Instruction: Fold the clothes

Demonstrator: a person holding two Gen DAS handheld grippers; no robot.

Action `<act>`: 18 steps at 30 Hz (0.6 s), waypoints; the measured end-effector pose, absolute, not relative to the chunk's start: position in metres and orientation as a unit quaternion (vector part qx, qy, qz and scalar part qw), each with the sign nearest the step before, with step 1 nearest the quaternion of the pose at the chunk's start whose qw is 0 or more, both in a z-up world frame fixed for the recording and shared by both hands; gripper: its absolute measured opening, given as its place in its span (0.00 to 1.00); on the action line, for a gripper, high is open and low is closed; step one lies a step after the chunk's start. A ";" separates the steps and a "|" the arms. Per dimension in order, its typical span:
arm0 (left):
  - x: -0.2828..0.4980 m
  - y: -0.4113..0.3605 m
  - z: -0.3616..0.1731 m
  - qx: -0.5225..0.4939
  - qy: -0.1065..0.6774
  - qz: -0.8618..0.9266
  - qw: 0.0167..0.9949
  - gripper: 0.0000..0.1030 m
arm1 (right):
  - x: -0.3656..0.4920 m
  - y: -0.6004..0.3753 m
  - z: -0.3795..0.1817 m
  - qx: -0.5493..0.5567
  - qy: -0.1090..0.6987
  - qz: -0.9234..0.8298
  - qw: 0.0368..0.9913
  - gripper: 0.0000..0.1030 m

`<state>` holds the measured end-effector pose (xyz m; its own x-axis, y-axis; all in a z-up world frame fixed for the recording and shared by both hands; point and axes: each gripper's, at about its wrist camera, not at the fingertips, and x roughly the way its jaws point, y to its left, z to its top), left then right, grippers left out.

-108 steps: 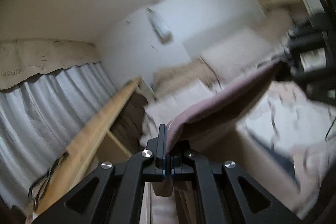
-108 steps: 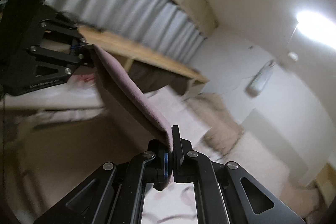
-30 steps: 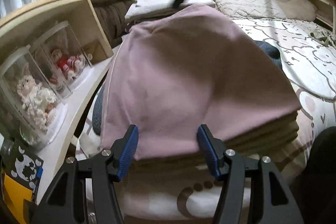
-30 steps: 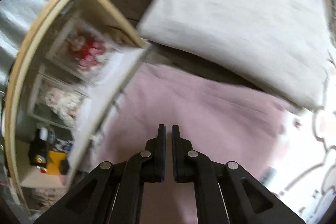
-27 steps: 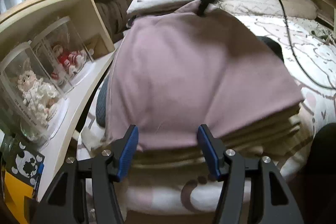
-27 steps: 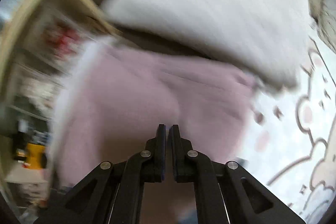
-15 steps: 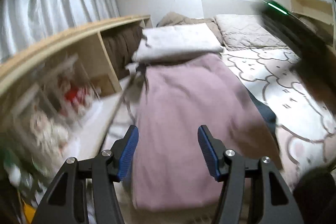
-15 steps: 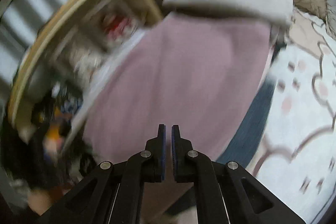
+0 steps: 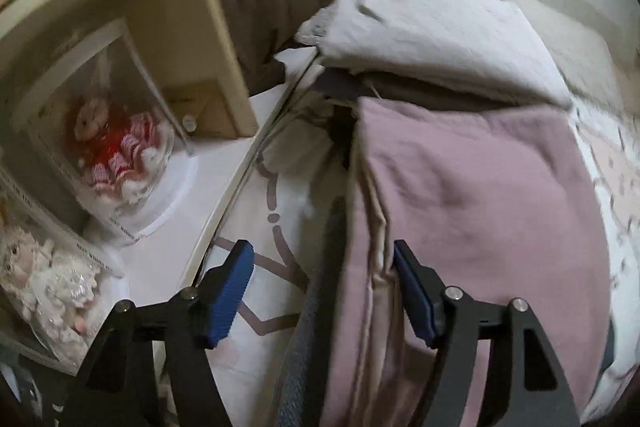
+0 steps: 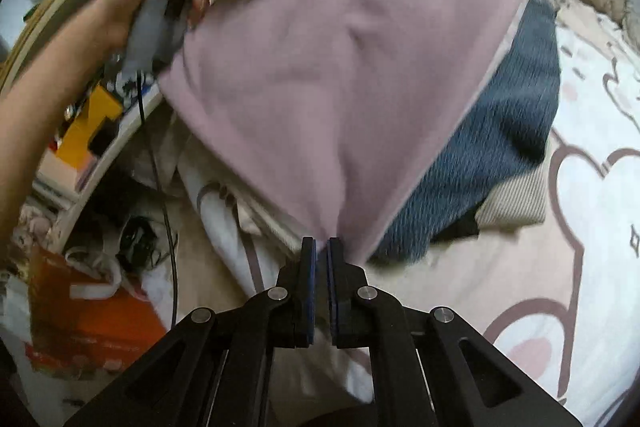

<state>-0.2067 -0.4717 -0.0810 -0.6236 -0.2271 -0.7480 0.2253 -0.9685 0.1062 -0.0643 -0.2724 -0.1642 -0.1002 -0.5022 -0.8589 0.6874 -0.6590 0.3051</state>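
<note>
The folded mauve-pink cotton garment [image 10: 360,47], airborne between both grippers seconds ago, now rests atop the clothes stack on the bed. The left gripper [image 9: 324,291] has released, jaws wide; the right gripper [image 10: 321,251] looks clenched, empty, at six o'clock

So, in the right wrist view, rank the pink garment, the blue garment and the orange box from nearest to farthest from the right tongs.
1. Pink garment: its corner reaches the right tongs, directly ahead.
2. Blue garment: ahead to the right, under the pink one.
3. Orange box: far off to the left, beside the bed.
</note>
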 end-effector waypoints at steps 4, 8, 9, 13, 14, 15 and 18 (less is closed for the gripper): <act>-0.194 -0.480 -0.064 0.403 -0.022 -0.899 0.168 0.68 | -0.041 -0.262 -0.177 0.562 0.120 -0.713 0.401 0.04; -0.161 -0.494 -0.063 0.417 -0.057 -0.884 0.203 0.68 | -0.024 -0.237 -0.158 0.534 0.122 -0.720 0.425 0.04; -0.148 -0.494 -0.063 0.416 -0.055 -0.885 0.203 0.68 | -0.022 -0.230 -0.152 0.522 0.120 -0.733 0.419 0.04; -0.096 -0.478 -0.059 0.400 -0.042 -0.895 0.191 0.68 | -0.018 -0.198 -0.125 0.467 0.137 -0.793 0.368 0.04; -0.084 -0.469 -0.055 0.392 -0.036 -0.900 0.187 0.69 | -0.018 -0.191 -0.120 0.456 0.147 -0.802 0.356 0.05; -0.072 -0.459 -0.050 0.383 -0.030 -0.905 0.183 0.70 | -0.018 -0.185 -0.116 0.447 0.156 -0.810 0.346 0.05; -0.038 -0.429 -0.037 0.358 -0.009 -0.918 0.172 0.78 | -0.016 -0.162 -0.097 0.427 0.148 -0.828 0.332 0.16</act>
